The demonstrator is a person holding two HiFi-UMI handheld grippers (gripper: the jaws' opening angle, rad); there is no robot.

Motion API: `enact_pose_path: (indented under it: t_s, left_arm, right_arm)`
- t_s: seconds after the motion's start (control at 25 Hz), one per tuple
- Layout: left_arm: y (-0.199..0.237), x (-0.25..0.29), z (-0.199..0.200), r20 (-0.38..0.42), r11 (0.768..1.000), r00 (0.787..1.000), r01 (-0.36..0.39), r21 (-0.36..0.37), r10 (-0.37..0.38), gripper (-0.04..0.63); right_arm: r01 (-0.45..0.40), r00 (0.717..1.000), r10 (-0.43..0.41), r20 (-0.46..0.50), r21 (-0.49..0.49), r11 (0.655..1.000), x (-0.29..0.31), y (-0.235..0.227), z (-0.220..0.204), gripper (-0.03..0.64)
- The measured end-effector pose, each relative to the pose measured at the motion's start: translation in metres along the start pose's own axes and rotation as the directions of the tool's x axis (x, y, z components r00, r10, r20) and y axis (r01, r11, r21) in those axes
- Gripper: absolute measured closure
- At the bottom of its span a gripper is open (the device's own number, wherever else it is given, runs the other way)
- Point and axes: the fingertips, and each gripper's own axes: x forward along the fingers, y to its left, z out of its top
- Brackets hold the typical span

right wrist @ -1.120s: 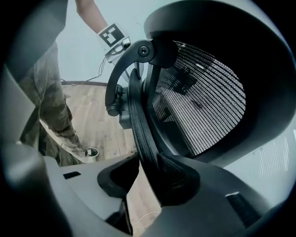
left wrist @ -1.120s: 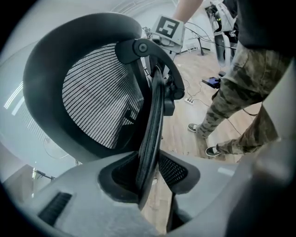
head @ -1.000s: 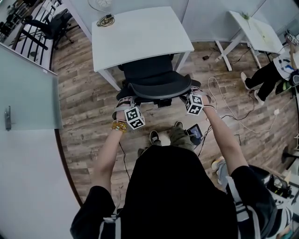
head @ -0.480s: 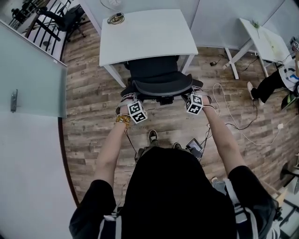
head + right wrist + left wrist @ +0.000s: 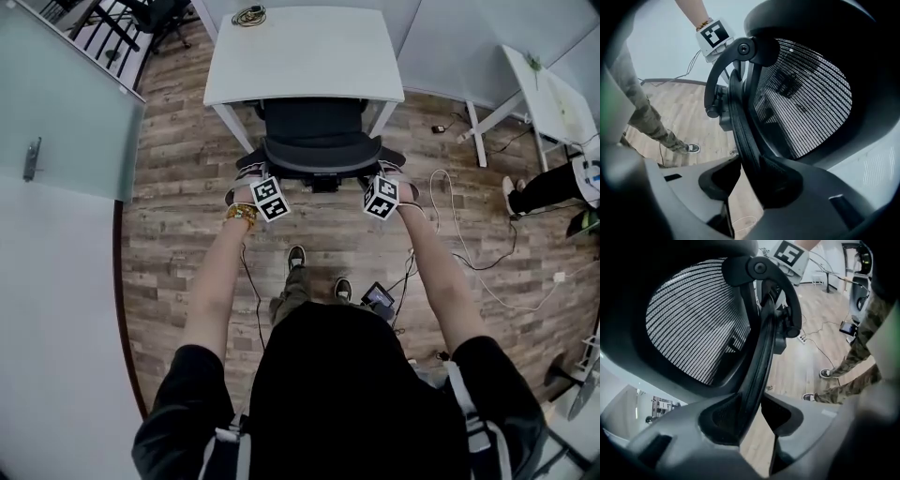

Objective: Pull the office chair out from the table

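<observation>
— Checking edges first: what hems the chair (image 5: 319, 155) in?
— Table (image 5: 305, 56) ahead of both grippers. Its front edge lies over the seat and its two near legs flank the chair. The back rest stands just clear of that edge, on the grippers' side.
— Room to move?
— Bare wood floor (image 5: 187, 216) behind the grippers, as far as the person's shoes (image 5: 296, 256). Glass wall (image 5: 66, 122) well out past the left gripper (image 5: 752, 423). White cable (image 5: 450, 220) loops on the floor beside the right gripper (image 5: 740, 180), with a second table (image 5: 553, 98) beyond it.
— Grips?
— Neither clamps. Each straddles a side edge of the back's frame (image 5: 759, 357) with its jaws apart. The pad on the mesh side touches the frame, and floor shows between the frame and the other pad. Left jaws have just been opening, right jaws just closing.
— Change from a second ago?
— Shoes now stand farther behind the grippers and the arms reach out longer. Chair against table looks much the same, seat still under the edge.
— Print?
— Black-and-white square markers on both cubes (image 5: 269, 199). No lettering legible.
</observation>
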Motion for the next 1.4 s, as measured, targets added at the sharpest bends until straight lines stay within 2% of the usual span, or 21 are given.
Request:
enact_pose_path:
  t_s: [0.56, 1.4]
  left_arm:
    - [-0.024, -0.009, -0.001, -0.054, 1.000, 0.999, 0.009, -0.026, -0.010, 0.440]
    - [-0.054, -0.026, -0.013, -0.075, 0.999, 0.997, -0.007, -0.040, 0.004, 0.439]
  right_arm:
    - [-0.033, 0.999, 0.034, -0.015, 0.013, 0.999, -0.010, 0.016, -0.005, 0.487]
    - [-0.046, 0.999, 0.046, -0.016, 0.019, 0.999, -0.024, 0.047, -0.002, 0.486]
